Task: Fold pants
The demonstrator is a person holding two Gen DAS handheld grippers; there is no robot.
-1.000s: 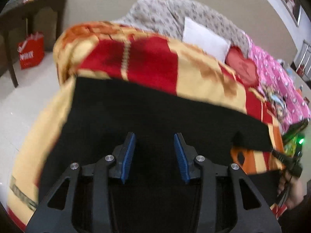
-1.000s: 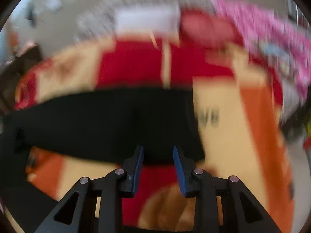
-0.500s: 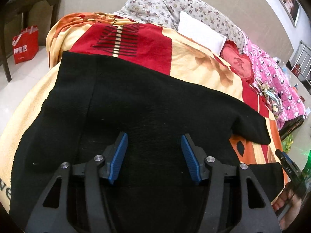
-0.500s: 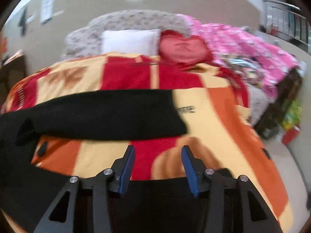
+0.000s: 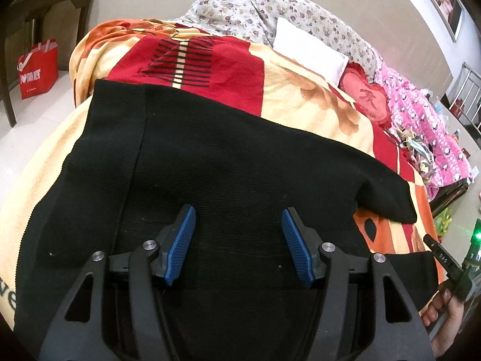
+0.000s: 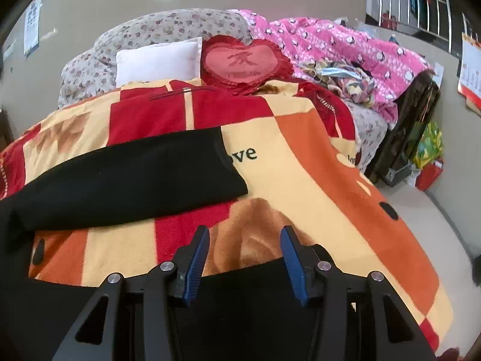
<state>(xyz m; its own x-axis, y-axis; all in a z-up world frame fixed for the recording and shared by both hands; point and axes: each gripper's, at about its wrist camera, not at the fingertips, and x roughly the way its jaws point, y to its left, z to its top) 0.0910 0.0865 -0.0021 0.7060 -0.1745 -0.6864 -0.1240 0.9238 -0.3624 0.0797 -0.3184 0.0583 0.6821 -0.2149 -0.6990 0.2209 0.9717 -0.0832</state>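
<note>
Black pants (image 5: 228, 162) lie spread flat on a red, orange and cream blanket (image 5: 315, 102) on a bed. The waistband is at the left, and one leg reaches right to its hem (image 6: 231, 165). The other leg (image 6: 240, 307) lies nearer, under the right gripper. My left gripper (image 5: 237, 240) is open and empty above the seat of the pants. My right gripper (image 6: 245, 258) is open and empty, its tips over the near leg's far edge. The right gripper's body (image 5: 451, 267) shows at the right edge of the left wrist view.
A white pillow (image 6: 159, 60), a red heart cushion (image 6: 243, 63), floral pillows (image 5: 240, 9) and a pink quilt (image 6: 354, 45) sit at the head and far side of the bed. A red bag (image 5: 37, 69) and a dark wooden table (image 5: 45, 6) stand on the floor at the left.
Both grippers have pulled back toward the near edge of the bed and opened wider. The right gripper has swung right, off the far leg to the near leg.
</note>
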